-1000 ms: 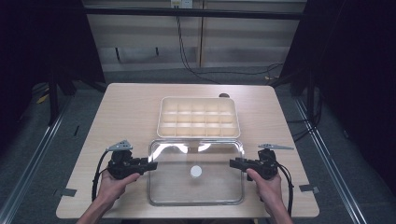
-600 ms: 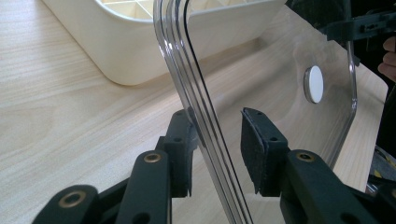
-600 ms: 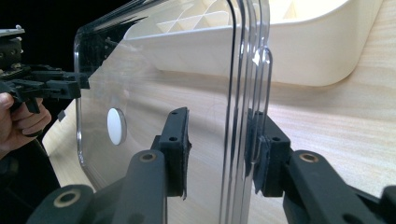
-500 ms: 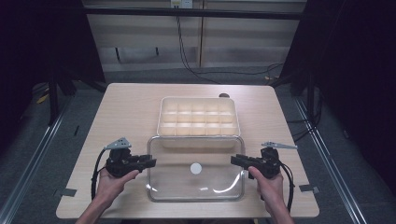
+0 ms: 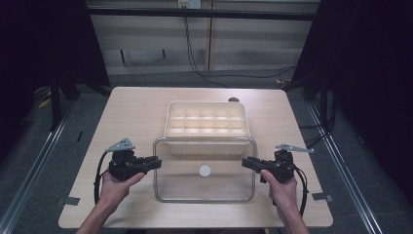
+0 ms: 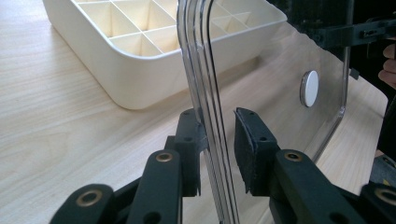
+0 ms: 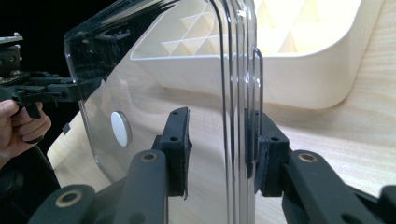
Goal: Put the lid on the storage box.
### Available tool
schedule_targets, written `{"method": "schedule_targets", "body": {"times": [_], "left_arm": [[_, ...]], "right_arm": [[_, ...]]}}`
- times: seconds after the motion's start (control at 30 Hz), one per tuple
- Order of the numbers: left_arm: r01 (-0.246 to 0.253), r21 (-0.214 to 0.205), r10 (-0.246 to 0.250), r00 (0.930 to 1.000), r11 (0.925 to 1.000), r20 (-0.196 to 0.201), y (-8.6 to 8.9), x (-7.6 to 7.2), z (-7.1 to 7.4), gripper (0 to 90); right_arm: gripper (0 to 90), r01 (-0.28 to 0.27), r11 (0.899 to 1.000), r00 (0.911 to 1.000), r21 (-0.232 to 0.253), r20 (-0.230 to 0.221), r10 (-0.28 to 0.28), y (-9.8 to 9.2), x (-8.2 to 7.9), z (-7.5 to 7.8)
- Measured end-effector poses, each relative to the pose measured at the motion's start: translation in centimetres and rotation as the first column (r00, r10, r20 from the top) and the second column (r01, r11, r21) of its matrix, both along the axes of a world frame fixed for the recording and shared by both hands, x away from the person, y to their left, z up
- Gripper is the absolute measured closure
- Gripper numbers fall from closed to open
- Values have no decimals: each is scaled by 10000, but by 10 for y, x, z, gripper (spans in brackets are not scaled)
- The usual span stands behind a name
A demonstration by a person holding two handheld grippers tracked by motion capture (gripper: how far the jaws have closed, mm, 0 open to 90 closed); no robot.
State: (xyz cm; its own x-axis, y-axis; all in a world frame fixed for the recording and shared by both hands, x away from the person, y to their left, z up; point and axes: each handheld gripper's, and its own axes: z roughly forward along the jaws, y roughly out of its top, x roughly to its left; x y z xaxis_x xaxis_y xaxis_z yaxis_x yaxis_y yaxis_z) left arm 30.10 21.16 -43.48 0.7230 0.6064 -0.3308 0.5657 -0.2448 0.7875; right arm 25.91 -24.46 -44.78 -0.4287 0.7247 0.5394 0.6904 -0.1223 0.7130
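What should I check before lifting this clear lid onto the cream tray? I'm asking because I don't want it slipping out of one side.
1. Left claw clamped on the clear lid: ok, both pads sit against the rim.
2. Right claw clamped: not ok. Its jaws have just been closing with the rim between them, but one pad stands off it.
3. Claws opposite each other on the lid's two side edges: ok.
4. Compartment tray empty: ok, no items in the cells that show.
5. Lid's far edge free of the tray: cannot tell, because they overlap in the high view.
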Motion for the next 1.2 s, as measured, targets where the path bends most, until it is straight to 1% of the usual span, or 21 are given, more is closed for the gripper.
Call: {"method": "schedule_targets", "body": {"times": [0.03,0.1,0.17,0.27,0.3,0.43,0.47,0.6,0.67,0.73,0.77,0.8,0.93,0.97,1.07,1.2], "left_arm": [[-83,-72,83,10000,9999,-13,0,0,1,726],[-77,-46,77,10000,10000,58,1,1,4,735],[-87,-153,88,9999,9998,79,2,2,5,735],[-141,-180,142,9999,9997,86,3,4,6,735],[-153,-236,155,9998,9996,95,3,4,6,735],[-176,-182,179,9996,9997,205,5,6,13,734],[-199,-247,205,9995,9995,224,5,7,14,735],[-112,-328,123,9994,9994,315,3,9,21,734],[-124,-261,133,9993,9996,352,2,10,23,734],[-95,-221,104,9991,9997,405,1,13,24,734],[-109,-279,119,9993,9996,360,0,14,25,734],[-80,-198,88,9992,9998,387,0,15,26,735],[-142,-205,151,9990,9997,428,-1,20,31,734],[-237,-169,245,9987,9996,442,-1,22,32,735],[-254,-201,263,9987,9995,437,-1,26,36,733],[-321,-275,335,9981,9991,524,-1,32,43,735]], "right_arm": [[628,11,10000,10000,13,-1,-11,0,1,1],[626,4,10000,10000,5,92,-4,0,2,3],[626,-6,10000,9998,-26,190,6,1,3,7],[627,88,9999,9997,89,232,-90,2,7,14],[627,88,9999,9997,89,232,-90,2,7,14],[628,70,9999,9993,91,364,-74,3,11,19],[629,65,9999,9990,100,447,-70,3,12,22],[630,121,9998,9984,146,555,-129,2,13,27],[631,155,9997,9982,207,581,-166,0,14,30],[631,191,9995,9976,238,655,-206,0,15,32],[632,197,9995,9974,242,691,-214,-1,16,33],[632,200,9995,9975,250,674,-217,-2,17,34],[632,224,9994,9972,270,701,-243,-2,21,37],[632,237,9993,9971,274,717,-257,-2,22,37],[633,250,9993,9968,260,753,-269,-1,27,41],[633,272,9990,9965,355,781,-300,-1,32,44]]}}
